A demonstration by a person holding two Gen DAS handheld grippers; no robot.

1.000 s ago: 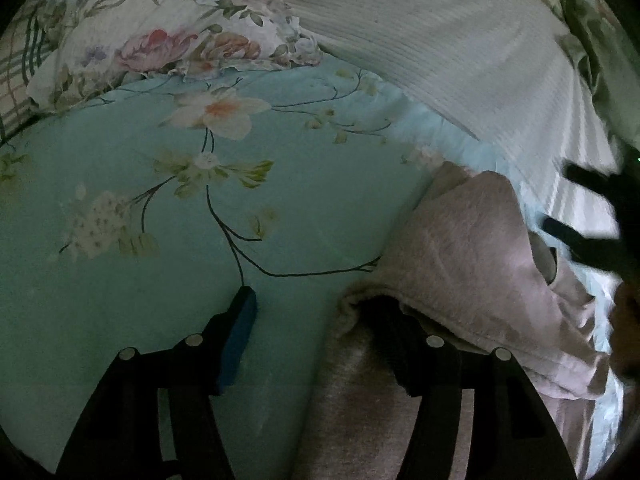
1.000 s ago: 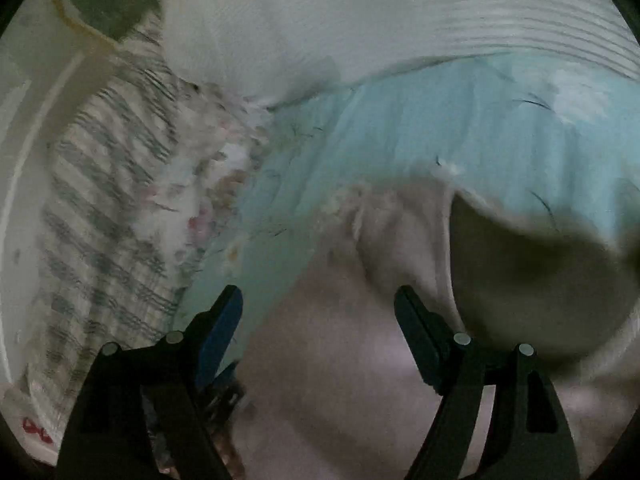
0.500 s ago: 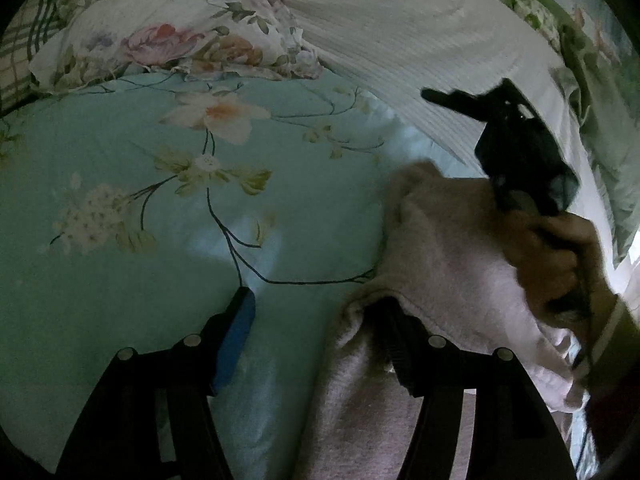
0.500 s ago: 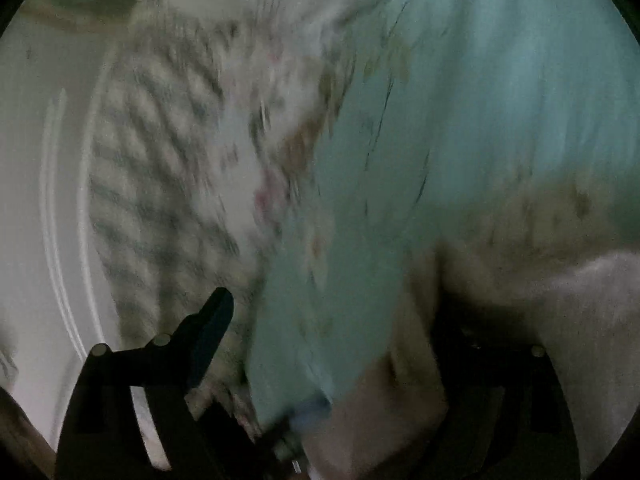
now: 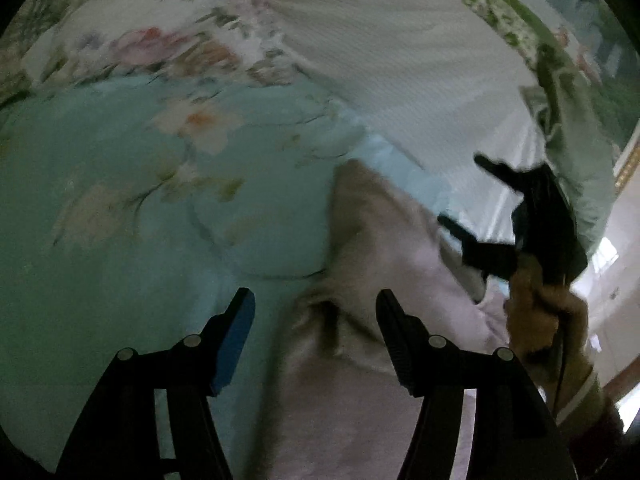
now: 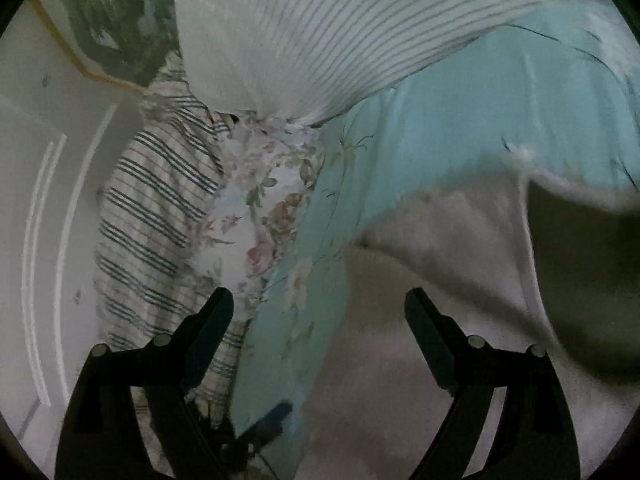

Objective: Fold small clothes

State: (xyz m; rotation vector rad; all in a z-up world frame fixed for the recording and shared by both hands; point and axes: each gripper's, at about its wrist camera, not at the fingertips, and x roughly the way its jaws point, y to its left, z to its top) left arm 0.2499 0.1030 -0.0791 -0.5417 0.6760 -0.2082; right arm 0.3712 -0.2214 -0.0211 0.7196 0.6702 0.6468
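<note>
Garment (image 5: 372, 240): pale pinkish-grey, plain. Sheet (image 5: 120, 184): aqua, printed with white-and-orange flowers on thin dark stems. Pillow (image 5: 160, 40): white, pink floral. Blanket (image 6: 320, 32): white with thin dark stripes. Cloth (image 6: 160, 208): white, dark-striped plaid. Gripper pads (image 5: 236, 336): blue.

Motion blurs the far floral pillow (image 5: 168, 44); the pale pinkish-grey fleece garment (image 5: 360, 360) runs off the near edge.
</note>
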